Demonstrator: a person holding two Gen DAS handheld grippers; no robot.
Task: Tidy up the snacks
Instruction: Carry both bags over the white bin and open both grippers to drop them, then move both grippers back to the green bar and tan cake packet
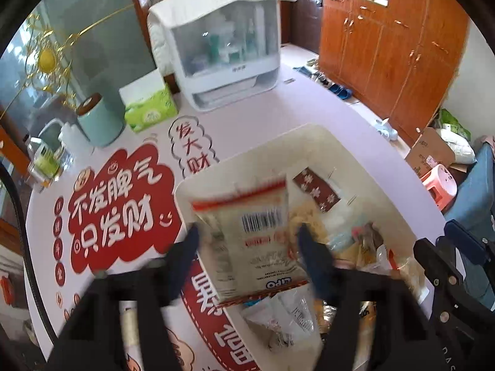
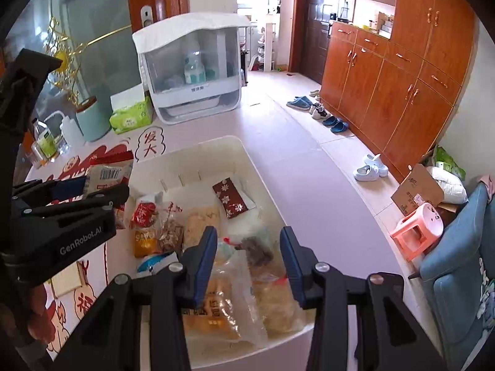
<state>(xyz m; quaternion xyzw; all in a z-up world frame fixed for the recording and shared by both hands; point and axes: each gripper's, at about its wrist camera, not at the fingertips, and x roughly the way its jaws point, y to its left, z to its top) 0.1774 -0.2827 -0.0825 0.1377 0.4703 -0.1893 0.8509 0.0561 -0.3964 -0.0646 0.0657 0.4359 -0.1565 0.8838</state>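
My left gripper (image 1: 247,241) hangs over the left end of a white plastic bin (image 1: 247,157), jaws wide apart. Between them is a blurred white snack packet (image 1: 247,213) with a barcode and a red strip; the pads do not press on it. In the right wrist view the same packet (image 2: 108,173) sticks out past the left gripper (image 2: 105,186) at the bin's (image 2: 185,150) left rim. My right gripper (image 2: 247,259) stands open over the near end of the bin, above clear bags of snacks (image 2: 222,303), holding nothing. A brown flowered sachet (image 2: 230,199) lies deeper inside.
Behind the bin stand a white covered dish cabinet (image 2: 191,65), a green tissue box (image 2: 130,114) and a teal canister (image 2: 92,120). A red-lettered cover (image 1: 114,213) lies on the table. To the right the table edge drops to the floor, with a pink stool (image 2: 417,232).
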